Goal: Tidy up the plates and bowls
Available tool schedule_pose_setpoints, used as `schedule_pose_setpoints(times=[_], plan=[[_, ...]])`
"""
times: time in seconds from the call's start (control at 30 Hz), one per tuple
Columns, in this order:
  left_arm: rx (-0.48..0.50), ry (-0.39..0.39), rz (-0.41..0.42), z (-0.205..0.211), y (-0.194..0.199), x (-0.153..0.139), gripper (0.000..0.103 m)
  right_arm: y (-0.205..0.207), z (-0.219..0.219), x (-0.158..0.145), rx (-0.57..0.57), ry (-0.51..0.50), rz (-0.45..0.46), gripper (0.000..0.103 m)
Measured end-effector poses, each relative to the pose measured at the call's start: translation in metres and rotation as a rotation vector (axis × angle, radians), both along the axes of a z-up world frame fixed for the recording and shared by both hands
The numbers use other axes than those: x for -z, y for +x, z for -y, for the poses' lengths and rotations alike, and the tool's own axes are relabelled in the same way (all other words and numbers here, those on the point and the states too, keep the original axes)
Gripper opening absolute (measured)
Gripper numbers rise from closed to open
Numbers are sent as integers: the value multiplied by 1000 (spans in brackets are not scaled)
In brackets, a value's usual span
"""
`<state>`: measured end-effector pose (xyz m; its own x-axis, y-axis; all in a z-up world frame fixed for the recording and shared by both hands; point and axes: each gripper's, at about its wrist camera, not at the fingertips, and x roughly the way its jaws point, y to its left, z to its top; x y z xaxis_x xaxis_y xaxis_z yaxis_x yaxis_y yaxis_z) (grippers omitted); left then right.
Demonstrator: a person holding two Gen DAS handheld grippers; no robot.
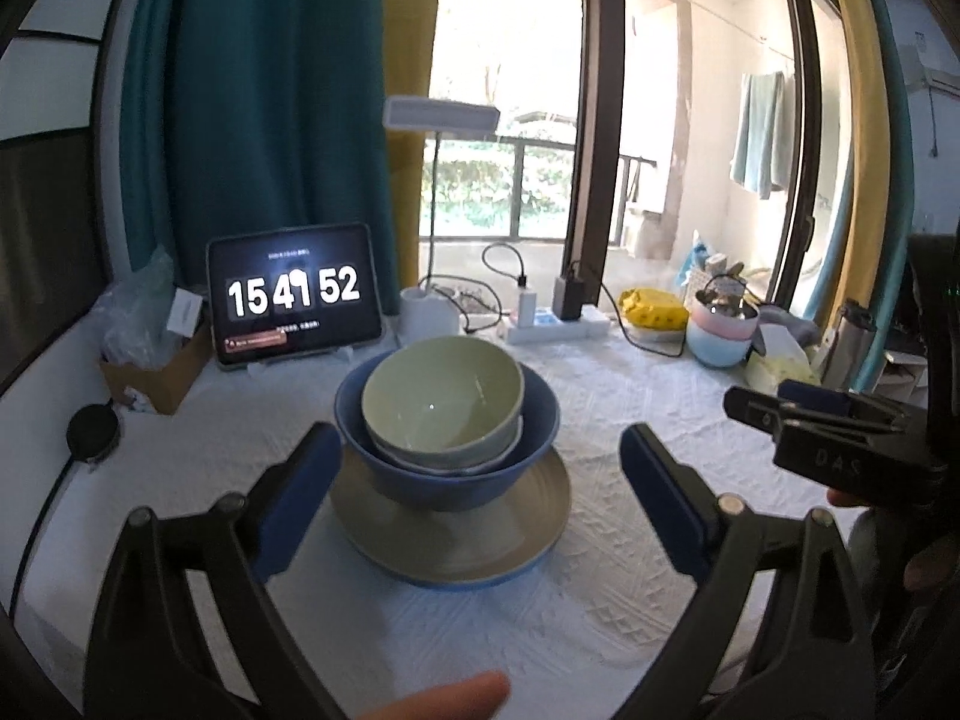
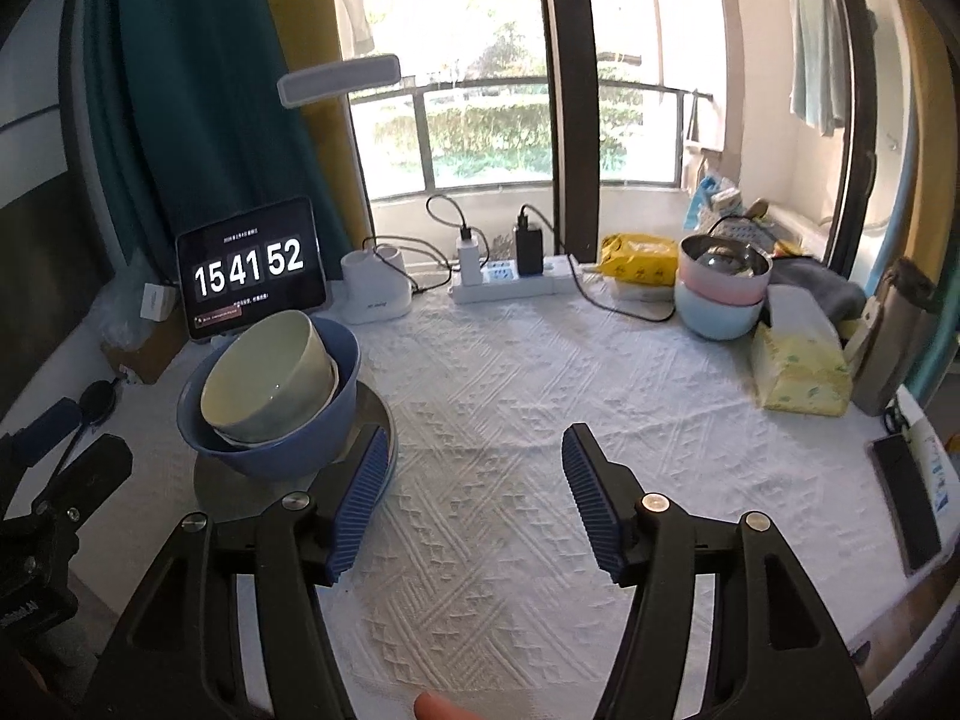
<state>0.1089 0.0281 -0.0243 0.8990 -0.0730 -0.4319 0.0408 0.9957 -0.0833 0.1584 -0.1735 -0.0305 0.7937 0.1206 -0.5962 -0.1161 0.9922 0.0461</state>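
The stack stood on the white-clothed surface [image 2: 510,372]: green bowl [image 1: 441,399] nested in a pale bowl, both inside the blue bowl [image 1: 447,456], on the plate [image 1: 450,534]. The left tool [image 1: 480,498] was wide open and empty, flanking the stack without touching. The right tool [image 2: 474,498] was open and empty over bare cloth. The green bowl sat tilted, so I judged squaring it worthwhile, approached slowly from above.
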Motion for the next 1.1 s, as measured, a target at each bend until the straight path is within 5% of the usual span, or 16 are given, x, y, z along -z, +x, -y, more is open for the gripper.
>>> schedule_pose_setpoints(times=[1.1], plan=[[-33,41,218,12,-67,-50,98,-99,36,-66,79,-19,258,70]])
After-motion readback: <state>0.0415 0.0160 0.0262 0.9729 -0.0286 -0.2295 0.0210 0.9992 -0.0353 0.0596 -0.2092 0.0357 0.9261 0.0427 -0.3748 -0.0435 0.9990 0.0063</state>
